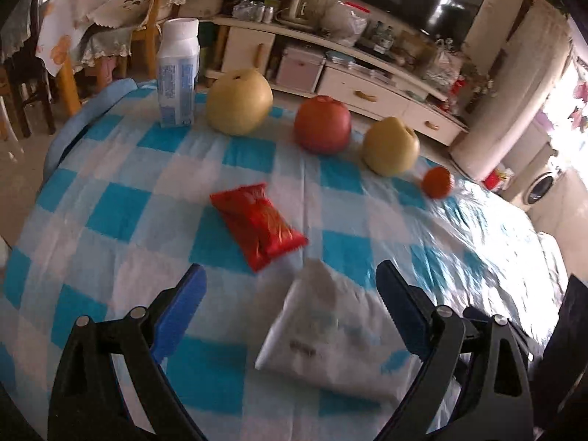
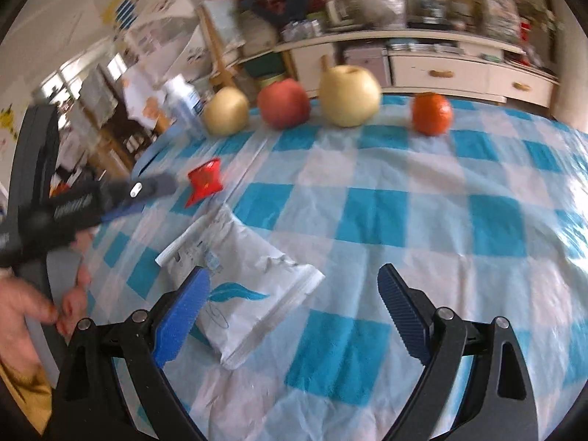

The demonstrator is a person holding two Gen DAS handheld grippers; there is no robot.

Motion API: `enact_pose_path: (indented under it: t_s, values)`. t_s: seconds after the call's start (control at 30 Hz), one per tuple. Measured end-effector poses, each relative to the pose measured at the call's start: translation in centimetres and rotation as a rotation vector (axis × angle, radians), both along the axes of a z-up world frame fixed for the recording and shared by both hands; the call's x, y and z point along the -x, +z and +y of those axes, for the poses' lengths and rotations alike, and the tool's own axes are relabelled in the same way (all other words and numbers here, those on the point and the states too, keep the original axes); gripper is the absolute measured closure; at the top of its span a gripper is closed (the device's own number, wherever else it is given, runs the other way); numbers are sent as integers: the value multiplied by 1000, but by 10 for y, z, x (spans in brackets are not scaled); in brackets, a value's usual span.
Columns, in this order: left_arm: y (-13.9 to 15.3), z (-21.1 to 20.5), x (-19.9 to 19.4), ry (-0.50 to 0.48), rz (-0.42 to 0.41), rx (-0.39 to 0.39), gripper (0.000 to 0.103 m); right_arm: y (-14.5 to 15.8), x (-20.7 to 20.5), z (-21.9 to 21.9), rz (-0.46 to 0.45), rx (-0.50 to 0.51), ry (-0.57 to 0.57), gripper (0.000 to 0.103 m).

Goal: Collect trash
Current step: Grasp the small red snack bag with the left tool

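Observation:
A crumpled white plastic wrapper (image 1: 327, 334) lies on the blue-checked tablecloth (image 1: 121, 213), between the open fingers of my left gripper (image 1: 290, 294). A red snack packet (image 1: 259, 222) lies just beyond it. In the right wrist view the white wrapper (image 2: 242, 286) lies at front left, partly behind the left finger of my open, empty right gripper (image 2: 294, 290). The red packet (image 2: 205, 180) shows farther left, with the left gripper's body (image 2: 84, 202) over that side of the table.
A row stands at the table's far edge: a white milk bottle (image 1: 178, 73), a yellow pear (image 1: 239, 101), a red apple (image 1: 322, 123), a second pear (image 1: 390, 145) and a small orange (image 1: 437, 182). Chairs and a cluttered white cabinet (image 1: 367, 92) stand beyond.

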State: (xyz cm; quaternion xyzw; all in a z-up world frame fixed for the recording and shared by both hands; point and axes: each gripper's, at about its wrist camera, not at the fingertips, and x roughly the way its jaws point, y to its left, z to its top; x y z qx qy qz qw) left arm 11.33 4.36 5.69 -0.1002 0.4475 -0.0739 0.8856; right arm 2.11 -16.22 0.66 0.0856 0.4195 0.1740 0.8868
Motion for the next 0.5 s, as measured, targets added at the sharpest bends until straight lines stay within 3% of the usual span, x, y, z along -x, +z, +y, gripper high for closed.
enact_pose_path:
  t_s: [0.23,0.5]
  values:
    - [-14,-21,-39,41,46,-135,9,-12,-23,22,32,-44,141,11]
    - [-35,-20,-61,73,126,-155,9,-14,-40,44,18,-8,232,11]
